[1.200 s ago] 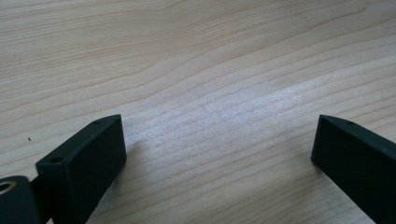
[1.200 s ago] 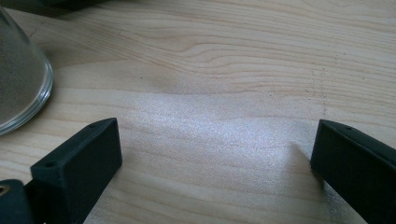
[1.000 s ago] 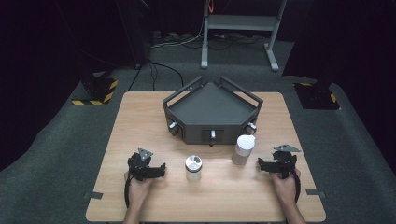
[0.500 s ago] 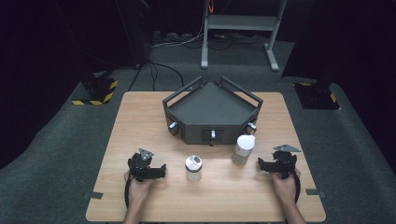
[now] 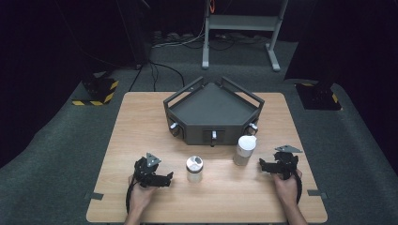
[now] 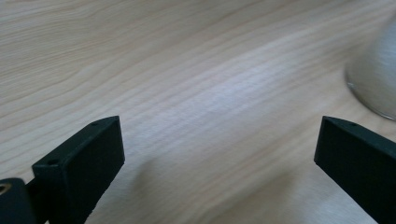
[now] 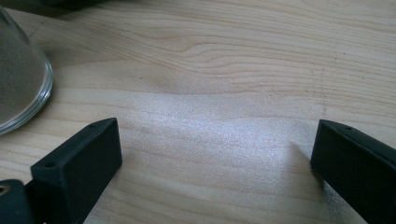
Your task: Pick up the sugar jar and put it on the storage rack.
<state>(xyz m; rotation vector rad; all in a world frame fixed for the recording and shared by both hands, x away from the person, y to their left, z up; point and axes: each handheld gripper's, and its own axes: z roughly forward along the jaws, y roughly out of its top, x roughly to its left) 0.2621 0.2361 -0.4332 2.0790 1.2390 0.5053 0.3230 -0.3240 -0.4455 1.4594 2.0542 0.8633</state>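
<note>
A short glass shaker with a metal lid [image 5: 194, 169] stands on the wooden table [image 5: 141, 122] near the front middle. A taller white-capped shaker [image 5: 244, 150] stands to its right, just in front of a dark five-sided box [image 5: 213, 112]. My left gripper [image 5: 166, 177] rests on the table left of the short shaker, open, with bare wood between its jaws [image 6: 219, 154]; a glass base [image 6: 376, 79] shows at the right edge. My right gripper [image 5: 263, 165] lies right of the tall shaker, open and holding nothing [image 7: 215, 154]; a glass base [image 7: 21, 79] sits at the left.
The dark box has handle bars on its sides and small knobs on its front faces. Beyond the table are a grey carpet, cables, a metal stand [image 5: 241, 28] and two black-and-yellow floor blocks [image 5: 96, 91]. Bare wood lies along the table's left side.
</note>
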